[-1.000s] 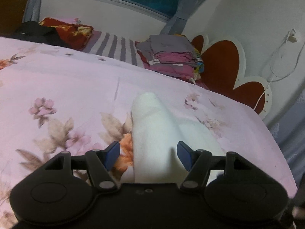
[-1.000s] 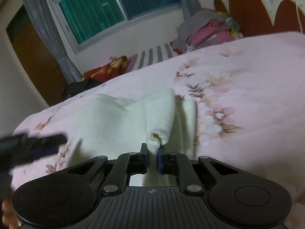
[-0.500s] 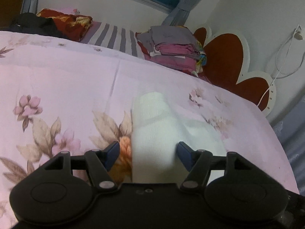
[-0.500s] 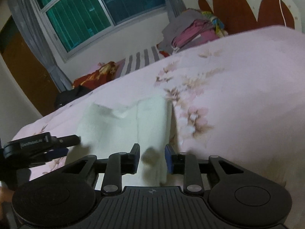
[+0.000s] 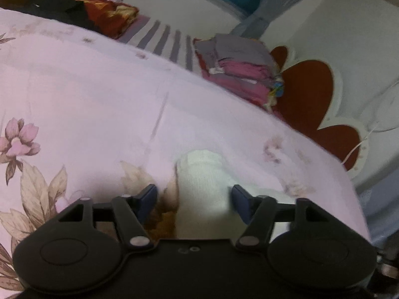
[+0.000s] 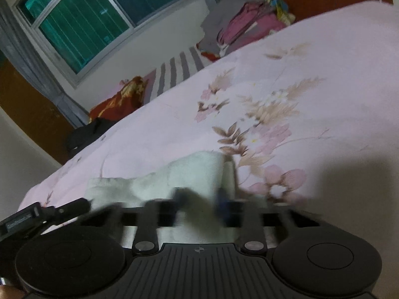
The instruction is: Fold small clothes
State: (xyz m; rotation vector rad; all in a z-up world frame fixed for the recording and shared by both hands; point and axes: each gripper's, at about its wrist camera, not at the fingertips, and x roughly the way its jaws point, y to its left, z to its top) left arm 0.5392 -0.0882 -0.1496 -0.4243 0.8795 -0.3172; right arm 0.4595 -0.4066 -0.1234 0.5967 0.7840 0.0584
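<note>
White cloth [image 5: 202, 189], soft and partly folded, lies on pink flowered bedspread [image 5: 94, 104], near its front edge. Seen from left wrist: left gripper [image 5: 194, 194] low over cloth, jaws apart and closing, blue pads [image 5: 147, 198] standing on either side of cloth's narrow raised end, not pressing it. Left pad over brown leaf print, just beside cloth's left edge; right pad over white fabric.

Seen from right wrist: right gripper [image 6: 202, 200] blurred with motion, jaws closing, a gap between them, cloth [image 6: 174, 179] lying between and beyond them. Cannot tell for sure whether pads touch fabric; no clear pinch visible. Cloth here shows a thicker folded band at right and a flatter, rumpled part stretching left. Left gripper's black finger [image 6: 49, 211] pokes in from left edge, beside cloth's left end.

Farther back on bed: stack of folded clothes [image 5: 239, 67], grey on top, pink below, against red and white headboard [image 5: 311, 99]. Striped fabric [image 5: 169, 42] beside stack, then red patterned cloth [image 5: 104, 17] and a dark bundle [image 5: 57, 5] toward far left. Window [image 6: 82, 27] with green pane behind, grey curtain [image 6: 37, 69] at its side. White cable [image 5: 361, 144] hanging on wall by headboard.
</note>
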